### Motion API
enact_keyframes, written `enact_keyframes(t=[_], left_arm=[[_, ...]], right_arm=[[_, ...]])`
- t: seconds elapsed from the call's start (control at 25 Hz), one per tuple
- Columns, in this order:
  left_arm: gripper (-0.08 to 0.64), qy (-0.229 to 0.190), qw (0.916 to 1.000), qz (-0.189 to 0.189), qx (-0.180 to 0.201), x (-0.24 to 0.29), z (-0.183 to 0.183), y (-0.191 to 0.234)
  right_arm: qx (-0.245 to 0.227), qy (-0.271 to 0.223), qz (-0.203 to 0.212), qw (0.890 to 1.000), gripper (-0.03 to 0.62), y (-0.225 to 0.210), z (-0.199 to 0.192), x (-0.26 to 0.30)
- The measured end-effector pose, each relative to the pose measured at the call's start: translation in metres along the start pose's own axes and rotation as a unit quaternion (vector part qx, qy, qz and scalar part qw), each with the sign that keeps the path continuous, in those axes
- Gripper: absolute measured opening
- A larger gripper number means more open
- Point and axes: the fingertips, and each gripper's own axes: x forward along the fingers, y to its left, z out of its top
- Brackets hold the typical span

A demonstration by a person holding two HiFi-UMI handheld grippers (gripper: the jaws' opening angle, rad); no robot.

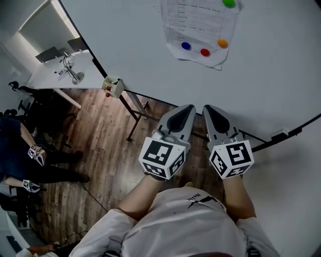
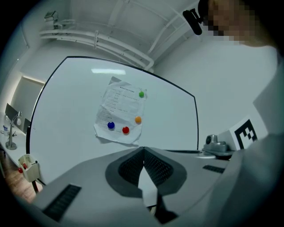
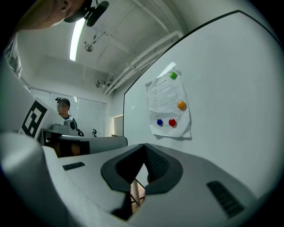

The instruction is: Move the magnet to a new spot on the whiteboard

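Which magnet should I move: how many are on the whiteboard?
4, on the paper sheet: green magnet top right, orange magnet below it, blue magnet and red magnet low down. None appears hidden.

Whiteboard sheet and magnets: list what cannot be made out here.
- Print on the sheet: too small and blurred in every view.
- Green magnet: cut off by the head view's top edge.
- Whiteboard, lower part: hidden behind the left claw in the left gripper view.
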Motion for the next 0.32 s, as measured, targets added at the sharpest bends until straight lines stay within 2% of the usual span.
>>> enact_keyframes(t=[0.32], left_arm=[[0.011,0.006,1.0000,0.002,0.000,-0.002,-0.005,-0.013]], right_arm=[[0.008,0.002,0.002,1.000,0.014,-0.003,-0.002,-0.015]])
